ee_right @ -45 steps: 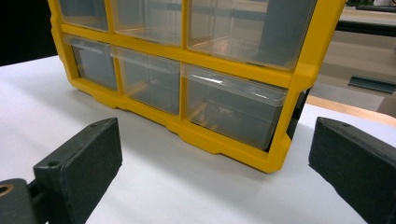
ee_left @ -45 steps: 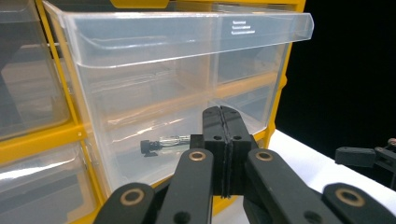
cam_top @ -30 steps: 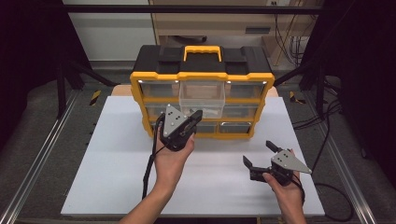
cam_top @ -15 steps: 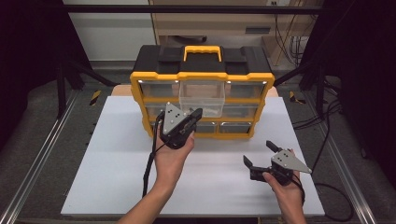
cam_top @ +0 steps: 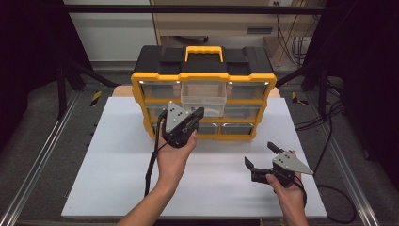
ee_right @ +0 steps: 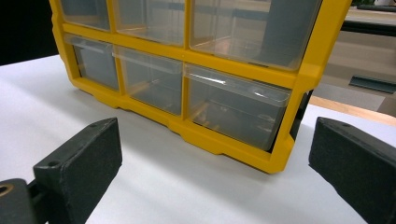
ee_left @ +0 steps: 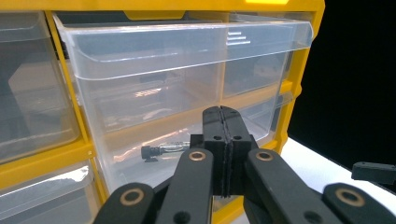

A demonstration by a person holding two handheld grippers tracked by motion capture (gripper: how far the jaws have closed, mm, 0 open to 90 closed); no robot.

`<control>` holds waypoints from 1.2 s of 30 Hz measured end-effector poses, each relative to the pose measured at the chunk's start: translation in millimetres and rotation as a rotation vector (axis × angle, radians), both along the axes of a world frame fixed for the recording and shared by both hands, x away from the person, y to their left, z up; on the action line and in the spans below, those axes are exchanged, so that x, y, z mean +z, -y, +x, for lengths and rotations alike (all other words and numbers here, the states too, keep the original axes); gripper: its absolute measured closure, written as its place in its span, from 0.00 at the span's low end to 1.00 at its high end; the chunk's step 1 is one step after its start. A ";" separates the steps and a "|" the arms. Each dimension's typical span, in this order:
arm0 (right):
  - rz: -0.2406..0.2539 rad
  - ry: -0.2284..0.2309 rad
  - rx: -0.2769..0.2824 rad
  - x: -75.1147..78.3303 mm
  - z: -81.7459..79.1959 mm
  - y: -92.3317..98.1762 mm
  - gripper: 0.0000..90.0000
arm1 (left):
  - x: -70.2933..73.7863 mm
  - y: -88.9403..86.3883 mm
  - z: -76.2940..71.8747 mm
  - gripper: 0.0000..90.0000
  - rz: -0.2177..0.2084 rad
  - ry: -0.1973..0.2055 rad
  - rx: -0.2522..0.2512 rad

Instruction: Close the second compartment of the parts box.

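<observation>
Left claw (ee_left: 223, 154) closed, empty, just before the pulled-out clear drawer (ee_left: 177, 79); right claw (ee_right: 210, 172) wide open.

drawer (cam_top: 203, 97) | clear plastic, top-mid slot | pulled out from yellow organizer (cam_top: 146, 101) | upright on table

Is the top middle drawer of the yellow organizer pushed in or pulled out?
Pulled out: the clear top middle drawer juts forward past the yellow organizer front, beyond its neighbours.

The small dark item (ee_left: 152, 152) inside the clear drawer (ee_left: 187, 84) is too blurred to identify.
</observation>
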State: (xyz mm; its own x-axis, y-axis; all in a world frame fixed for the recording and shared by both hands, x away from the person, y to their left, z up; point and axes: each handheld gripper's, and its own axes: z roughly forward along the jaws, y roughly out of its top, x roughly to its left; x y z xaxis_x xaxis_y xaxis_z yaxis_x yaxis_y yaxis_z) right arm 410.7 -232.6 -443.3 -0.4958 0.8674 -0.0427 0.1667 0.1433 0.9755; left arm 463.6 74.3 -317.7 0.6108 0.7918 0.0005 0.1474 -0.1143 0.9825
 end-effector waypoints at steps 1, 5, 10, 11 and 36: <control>0.003 -0.004 -0.001 0.1 -0.1 -0.1 0.03 | 0.1 0.0 0.1 1.00 0.003 0.001 0.000; -0.002 -0.002 0.001 -0.4 0.4 -0.2 0.03 | 0.9 -0.2 0.5 1.00 0.006 0.001 0.000; -0.006 -0.006 0.004 -0.8 0.6 -1.5 0.03 | 1.8 -0.2 1.9 1.00 0.006 0.001 0.000; -0.008 -0.004 0.005 -1.0 0.8 -1.6 0.03 | 1.9 -0.2 2.2 1.00 0.008 0.001 0.001; -0.014 -0.013 0.002 -1.2 0.9 -0.5 0.04 | 2.0 1.0 7.2 1.00 0.003 -0.008 0.007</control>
State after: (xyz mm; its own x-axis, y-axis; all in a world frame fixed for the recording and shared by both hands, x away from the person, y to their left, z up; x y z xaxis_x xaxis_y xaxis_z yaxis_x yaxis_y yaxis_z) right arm 411.6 -232.0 -444.5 -0.4985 0.8655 -0.0484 0.1790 0.1574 0.9712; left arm 470.9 73.4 -315.7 0.6052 0.7961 -0.0015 0.1557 -0.1165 0.9809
